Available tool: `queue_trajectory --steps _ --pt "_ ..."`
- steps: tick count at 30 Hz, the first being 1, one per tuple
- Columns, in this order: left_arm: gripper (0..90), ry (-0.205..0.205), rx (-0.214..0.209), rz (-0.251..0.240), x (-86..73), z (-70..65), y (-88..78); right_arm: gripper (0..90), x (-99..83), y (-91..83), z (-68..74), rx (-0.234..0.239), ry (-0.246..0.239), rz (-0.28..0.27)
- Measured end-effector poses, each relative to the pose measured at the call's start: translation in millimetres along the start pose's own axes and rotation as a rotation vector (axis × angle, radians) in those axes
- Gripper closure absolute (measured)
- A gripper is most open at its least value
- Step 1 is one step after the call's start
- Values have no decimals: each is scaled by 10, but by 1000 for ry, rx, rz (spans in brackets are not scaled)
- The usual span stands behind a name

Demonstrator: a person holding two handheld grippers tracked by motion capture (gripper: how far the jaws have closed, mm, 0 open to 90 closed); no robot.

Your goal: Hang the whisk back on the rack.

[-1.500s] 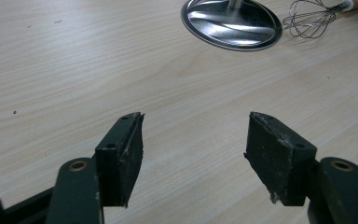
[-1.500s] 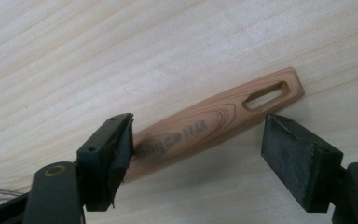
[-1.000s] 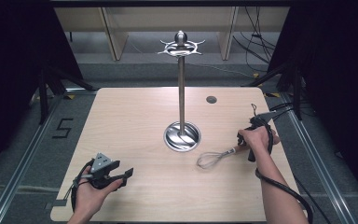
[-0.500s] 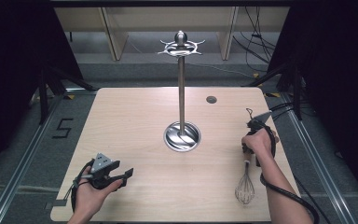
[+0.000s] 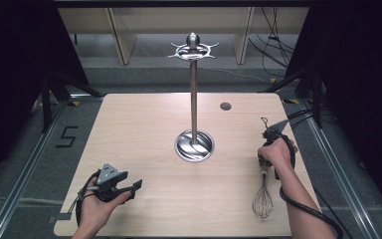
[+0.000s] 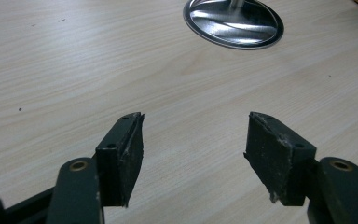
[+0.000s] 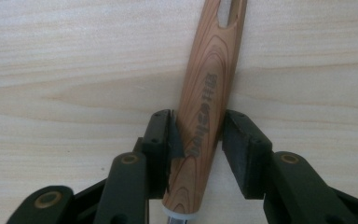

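Observation:
A whisk with a wooden handle lies near the table's right front, its wire head toward the person. My right gripper points down at the table, mostly hidden under the hand. In the right gripper view my right gripper has both pads against the handle; its jaws have just been closing, with the handle between them. At the left front my left gripper rests low over bare wood, and in the left gripper view it is open and empty.
A tall metal hook stand rises from a round shiny base at the table's middle; the base lies ahead of the left jaws. A small dark hole marks the far right of the wooden table. Cables trail right.
The whisk has swung round from lying left of the right hand to pointing its wire head at the near edge. The right hand shifted slightly. The left hand stayed still.

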State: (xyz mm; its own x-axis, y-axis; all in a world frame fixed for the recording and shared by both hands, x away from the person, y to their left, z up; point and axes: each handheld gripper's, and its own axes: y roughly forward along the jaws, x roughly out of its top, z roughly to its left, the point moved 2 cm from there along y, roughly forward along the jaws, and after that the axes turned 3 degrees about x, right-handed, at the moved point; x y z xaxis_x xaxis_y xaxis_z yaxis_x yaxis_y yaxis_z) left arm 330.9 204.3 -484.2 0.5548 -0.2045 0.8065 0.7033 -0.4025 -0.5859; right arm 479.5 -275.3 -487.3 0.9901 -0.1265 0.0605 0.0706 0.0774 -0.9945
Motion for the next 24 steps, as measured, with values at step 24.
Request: queue_trajectory --steps 24 --pt "357 -12 -7 -6 -2 -3 0 688 -59 -220 -39 115 -71 -131"
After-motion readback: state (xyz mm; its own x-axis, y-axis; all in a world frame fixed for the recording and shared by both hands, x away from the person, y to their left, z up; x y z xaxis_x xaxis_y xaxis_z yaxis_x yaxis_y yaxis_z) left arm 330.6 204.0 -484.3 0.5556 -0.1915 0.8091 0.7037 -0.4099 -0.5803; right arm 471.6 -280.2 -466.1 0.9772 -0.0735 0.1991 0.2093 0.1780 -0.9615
